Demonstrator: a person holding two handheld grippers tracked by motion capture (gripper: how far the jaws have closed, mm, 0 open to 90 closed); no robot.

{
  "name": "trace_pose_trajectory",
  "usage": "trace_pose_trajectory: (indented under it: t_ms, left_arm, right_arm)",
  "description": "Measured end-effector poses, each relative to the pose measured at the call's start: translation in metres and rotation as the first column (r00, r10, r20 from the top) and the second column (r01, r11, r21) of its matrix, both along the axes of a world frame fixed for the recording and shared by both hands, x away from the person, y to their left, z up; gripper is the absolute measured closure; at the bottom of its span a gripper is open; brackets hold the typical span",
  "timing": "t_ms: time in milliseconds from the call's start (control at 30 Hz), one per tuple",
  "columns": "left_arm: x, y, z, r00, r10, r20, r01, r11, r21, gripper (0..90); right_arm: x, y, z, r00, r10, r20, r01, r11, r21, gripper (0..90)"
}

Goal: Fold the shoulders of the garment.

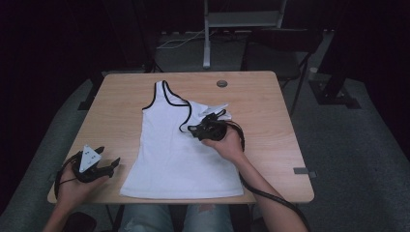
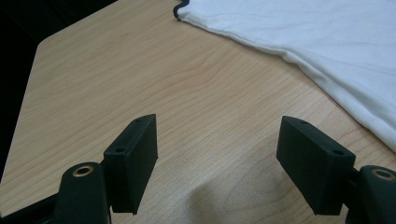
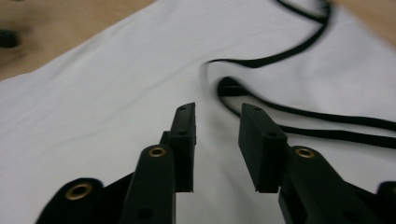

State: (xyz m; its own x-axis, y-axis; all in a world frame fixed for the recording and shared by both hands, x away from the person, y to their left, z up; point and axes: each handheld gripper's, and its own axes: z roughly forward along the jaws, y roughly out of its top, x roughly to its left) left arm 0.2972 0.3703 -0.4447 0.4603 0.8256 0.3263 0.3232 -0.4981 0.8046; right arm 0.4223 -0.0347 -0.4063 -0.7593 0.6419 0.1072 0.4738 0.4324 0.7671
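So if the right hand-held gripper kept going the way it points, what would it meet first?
Probably the black strap lying folded over the white top, just ahead of the right hand-held gripper; its open jaws hold nothing. Depth is unclear.

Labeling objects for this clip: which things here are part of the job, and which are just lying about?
In the job:
- white tank top, one strap folded over
- right hand-held gripper, open over the top
- left hand-held gripper, open, beside the hem

Lying about:
- round grommet in the table
- chair behind
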Motion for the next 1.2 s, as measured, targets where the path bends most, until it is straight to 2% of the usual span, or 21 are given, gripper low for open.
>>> trace_pose_trajectory:
  t_ms: [67, 100, 133, 200, 233, 333, 400, 433, 533, 600, 733, 833, 1033, 1067, 1100, 1200]
  left_arm:
    - [0.000, 0.000, 0.000, 1.0000, 0.000, 0.000, 0.000, 1.0000, 0.001, 29.3]
    - [0.000, 0.000, 0.000, 1.0000, 0.001, 0.000, -0.001, 1.0000, 0.001, 29.3]
    - [0.000, 0.000, 0.000, 1.0000, 0.001, 0.000, -0.001, 1.0000, 0.001, 29.3]
    - [0.000, 0.000, 0.000, 1.0000, 0.002, -0.002, -0.002, 1.0000, 0.004, 29.3]
    - [0.000, -0.001, 0.000, 1.0000, 0.002, -0.002, -0.002, 1.0000, 0.004, 29.3]
    - [0.000, 0.000, 0.000, 1.0000, 0.002, -0.002, -0.002, 1.0000, 0.003, 29.3]
    - [0.001, 0.000, 0.000, 1.0000, 0.003, -0.004, -0.003, 1.0000, 0.003, 29.3]
    - [0.001, 0.000, 0.000, 1.0000, 0.003, -0.004, -0.003, 1.0000, 0.002, 29.3]
    - [0.000, 0.000, 0.000, 1.0000, 0.002, -0.002, -0.002, 1.0000, 0.004, 29.3]
    - [0.000, 0.000, 0.000, 1.0000, 0.001, 0.000, -0.001, 1.0000, 0.001, 29.3]
    - [0.000, 0.000, 0.000, 1.0000, 0.000, 0.000, 0.000, 1.0000, 0.002, 29.3]
    - [0.000, 0.000, 0.000, 1.0000, -0.003, 0.003, 0.003, 1.0000, 0.004, 29.3]
    - [0.000, -0.001, 0.000, 1.0000, -0.001, -0.001, 0.001, 0.9999, 0.015, 29.3]
    - [0.000, -0.001, 0.000, 1.0000, -0.001, -0.001, 0.001, 0.9999, 0.015, 29.3]
    - [0.000, -0.002, 0.000, 1.0000, -0.003, -0.001, 0.003, 0.9998, 0.018, 29.3]
    - [0.000, -0.002, -0.001, 1.0000, -0.002, 0.000, 0.002, 0.9999, 0.016, 29.3]
  right_arm:
    - [0.010, -0.015, 0.005, 0.9966, -0.075, 0.033, 0.076, 0.9969, -0.019, 65.4]
    - [0.016, -0.021, 0.007, 0.9920, -0.113, 0.056, 0.115, 0.9924, -0.043, 64.7]
    - [0.022, -0.028, 0.009, 0.9848, -0.153, 0.082, 0.159, 0.9844, -0.076, 63.8]
    - [0.035, -0.040, 0.011, 0.9731, -0.206, 0.104, 0.217, 0.9702, -0.108, 62.8]
    - [0.044, -0.047, 0.012, 0.9635, -0.243, 0.113, 0.256, 0.9584, -0.126, 62.0]
    - [0.062, -0.059, 0.012, 0.9482, -0.286, 0.138, 0.308, 0.9348, -0.177, 60.7]
    - [0.071, -0.062, 0.010, 0.9509, -0.282, 0.128, 0.303, 0.9330, -0.195, 58.5]
    - [0.077, -0.062, 0.007, 0.9553, -0.268, 0.124, 0.290, 0.9316, -0.219, 57.6]
    - [0.085, -0.060, 0.004, 0.9637, -0.245, 0.106, 0.264, 0.9357, -0.235, 57.4]
    - [0.087, -0.058, 0.001, 0.9696, -0.228, 0.090, 0.243, 0.9380, -0.247, 60.9]
    - [0.092, -0.057, -0.004, 0.9730, -0.221, 0.067, 0.231, 0.9323, -0.278, 75.1]
    - [0.096, -0.060, -0.005, 0.9658, -0.251, 0.065, 0.259, 0.9290, -0.264, 78.0]
    - [0.105, -0.069, -0.009, 0.9409, -0.336, 0.046, 0.338, 0.9177, -0.209, 77.1]
    - [0.105, -0.069, -0.009, 0.9409, -0.336, 0.046, 0.338, 0.9177, -0.209, 77.1]
    - [0.107, -0.070, -0.010, 0.9341, -0.354, 0.044, 0.356, 0.9123, -0.203, 75.8]
    - [0.110, -0.072, -0.012, 0.9262, -0.375, 0.039, 0.375, 0.9042, -0.205, 75.1]
